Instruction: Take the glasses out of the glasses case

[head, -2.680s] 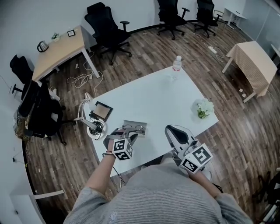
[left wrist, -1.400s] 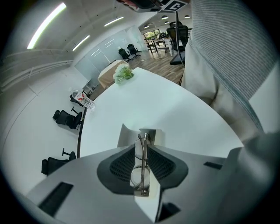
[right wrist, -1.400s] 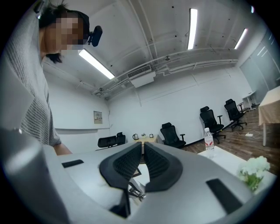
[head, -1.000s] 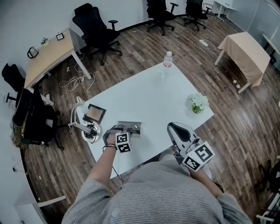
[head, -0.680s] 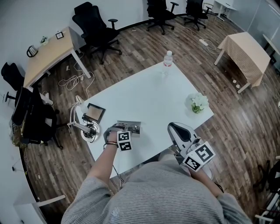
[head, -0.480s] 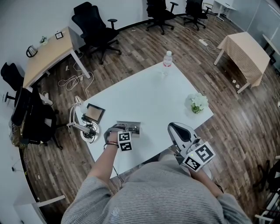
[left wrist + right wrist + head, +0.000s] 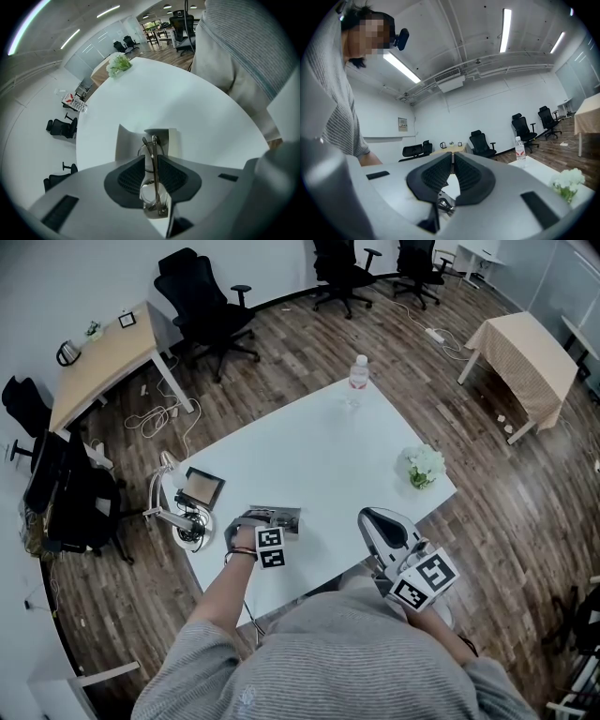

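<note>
The grey glasses case [image 7: 286, 517] lies open near the front left of the white table [image 7: 328, 446]. My left gripper [image 7: 262, 526] is at the case. In the left gripper view, the left gripper [image 7: 151, 161] is shut on thin wire-framed glasses [image 7: 153, 185], which stand edge-on between the pads. The open case [image 7: 125, 140] sits just beyond them. My right gripper [image 7: 373, 517] hovers at the table's front edge, well right of the case. In the right gripper view, the right gripper [image 7: 453, 161] points up into the room, shut, with nothing between its pads.
A water bottle [image 7: 357, 372] stands at the table's far corner and a small white flower bunch [image 7: 419, 465] at the right edge. A desk lamp [image 7: 178, 512] and a framed panel [image 7: 202, 487] occupy the left end. Office chairs [image 7: 211, 296] stand beyond.
Since 2.7 s ago the left gripper has moved in to the case. Over the last second both grippers have stayed almost still.
</note>
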`<state>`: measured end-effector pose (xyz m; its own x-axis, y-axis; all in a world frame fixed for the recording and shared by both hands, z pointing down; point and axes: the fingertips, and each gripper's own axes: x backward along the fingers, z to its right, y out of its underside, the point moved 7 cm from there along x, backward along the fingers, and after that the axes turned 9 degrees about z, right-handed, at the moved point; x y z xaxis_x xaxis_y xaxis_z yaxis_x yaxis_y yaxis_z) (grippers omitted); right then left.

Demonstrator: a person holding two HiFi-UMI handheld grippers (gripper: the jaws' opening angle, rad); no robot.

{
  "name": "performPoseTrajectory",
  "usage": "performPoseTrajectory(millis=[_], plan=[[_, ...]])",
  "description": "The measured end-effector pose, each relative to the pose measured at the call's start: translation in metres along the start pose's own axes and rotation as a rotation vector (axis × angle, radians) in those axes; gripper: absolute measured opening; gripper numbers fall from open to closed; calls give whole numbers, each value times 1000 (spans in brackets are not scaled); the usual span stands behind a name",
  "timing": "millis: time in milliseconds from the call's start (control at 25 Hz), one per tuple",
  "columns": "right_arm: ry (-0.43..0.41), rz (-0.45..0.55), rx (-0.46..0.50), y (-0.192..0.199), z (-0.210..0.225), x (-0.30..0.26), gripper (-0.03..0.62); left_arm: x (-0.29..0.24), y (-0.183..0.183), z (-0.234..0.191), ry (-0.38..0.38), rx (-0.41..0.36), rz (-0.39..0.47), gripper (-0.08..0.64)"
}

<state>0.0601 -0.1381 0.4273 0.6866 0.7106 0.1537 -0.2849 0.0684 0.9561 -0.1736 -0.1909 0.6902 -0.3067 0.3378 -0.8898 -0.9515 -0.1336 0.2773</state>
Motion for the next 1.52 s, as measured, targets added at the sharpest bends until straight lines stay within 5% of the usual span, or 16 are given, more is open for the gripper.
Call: performPoseTrajectory(millis=[800,1520], plan=[[4,-5,2,1,-1,0,17,6,0,4,-58,-4,-16,32],[-43,-15,-13,4,-13,-6,17,43,-3,-5,-241,184,116,32]])
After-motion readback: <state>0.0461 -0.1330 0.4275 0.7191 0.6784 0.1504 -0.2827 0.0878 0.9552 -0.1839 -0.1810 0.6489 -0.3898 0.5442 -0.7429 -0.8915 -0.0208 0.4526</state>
